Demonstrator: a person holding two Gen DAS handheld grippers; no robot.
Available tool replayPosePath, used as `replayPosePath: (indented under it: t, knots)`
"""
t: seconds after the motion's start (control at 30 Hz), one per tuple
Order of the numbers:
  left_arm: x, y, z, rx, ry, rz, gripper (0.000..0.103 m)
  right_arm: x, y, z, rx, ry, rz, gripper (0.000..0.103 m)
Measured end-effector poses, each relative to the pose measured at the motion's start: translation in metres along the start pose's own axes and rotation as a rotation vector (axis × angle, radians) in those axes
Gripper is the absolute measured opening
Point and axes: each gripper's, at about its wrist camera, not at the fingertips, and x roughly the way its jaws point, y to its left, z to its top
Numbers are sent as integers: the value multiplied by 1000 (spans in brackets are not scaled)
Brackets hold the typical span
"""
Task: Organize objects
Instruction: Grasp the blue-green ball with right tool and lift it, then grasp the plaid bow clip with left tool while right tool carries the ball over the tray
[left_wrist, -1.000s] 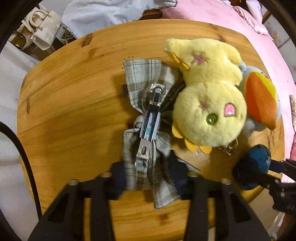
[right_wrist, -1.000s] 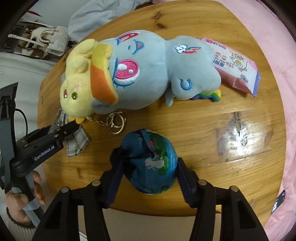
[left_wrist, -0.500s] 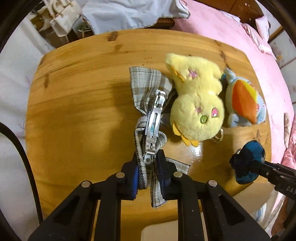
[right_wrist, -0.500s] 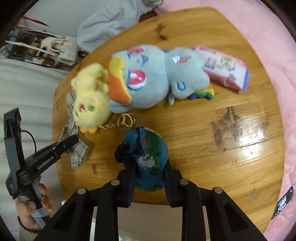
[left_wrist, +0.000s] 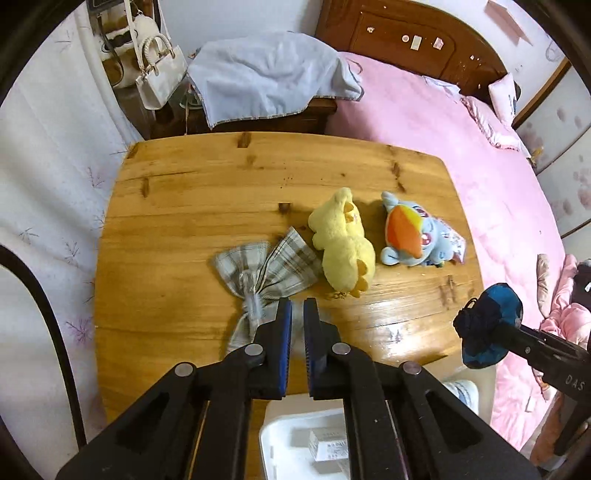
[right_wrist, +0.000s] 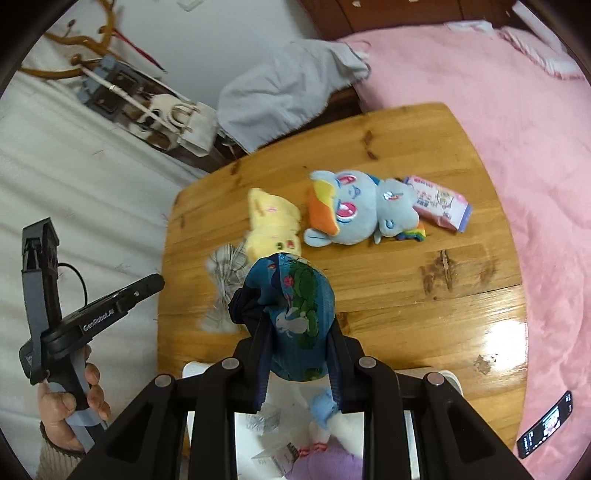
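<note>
My left gripper (left_wrist: 297, 314) is nearly shut and empty, raised above the near edge of the wooden table (left_wrist: 192, 206). The plaid bow hair clip (left_wrist: 266, 269) lies loose on the table just ahead of it. My right gripper (right_wrist: 295, 332) is shut on a blue patterned pouch (right_wrist: 295, 306), held above the table's near edge; the pouch also shows in the left wrist view (left_wrist: 491, 325). A yellow plush (left_wrist: 343, 247) and a blue pony plush (left_wrist: 413, 240) lie side by side on the table.
A pink tissue pack (right_wrist: 439, 203) lies beside the pony plush. A white bin (left_wrist: 295, 446) with small items stands below the table's near edge. A pink bed (left_wrist: 461, 147) is at the right, and a cloth-draped cabinet (left_wrist: 269, 81) behind the table.
My left gripper let go of the plaid bow clip and pulled up and back. My right gripper closed on the blue pouch and lifted it back off the table.
</note>
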Motion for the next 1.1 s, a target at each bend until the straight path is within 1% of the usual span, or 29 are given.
replayPosePath:
  t: [0.17, 0.3, 0.4, 0.43, 0.5, 0.57, 0.6, 0.67, 0.77, 0.97, 1.1]
  knots:
    - [7, -1, -5, -25, 20, -1, 7, -10, 16, -3, -34, -12, 3, 26]
    - [19, 1, -8, -60, 55, 15, 9, -16, 14, -8, -34, -11, 9, 26]
    - [35, 5, -8, -93, 83, 18, 12, -15, 10, -9, -20, -3, 12, 27]
    - [40, 7, -8, -102, 92, 17, 15, -14, 8, -10, -15, 0, 12, 27]
    - [51, 9, -8, -113, 117, 11, 25, -12, 5, -10, -7, 3, 12, 27]
    - [59, 11, -7, -118, 131, 19, 68, -9, 2, -10, 0, 10, 12, 27]
    - [64, 12, -7, -121, 130, 46, 73, -8, 1, -10, 5, 12, 13, 27]
    - [69, 13, -6, -124, 124, 64, 75, -4, -1, -10, 13, 17, 15, 27]
    - [81, 17, -6, -144, 141, 58, 75, 1, -3, -9, 26, 25, 20, 27]
    - [106, 24, -7, -148, 171, 85, 75, 10, -4, -7, 38, 38, 26, 27]
    - [123, 33, -12, -182, 202, 89, 75, 14, -4, -6, 44, 45, 26, 27]
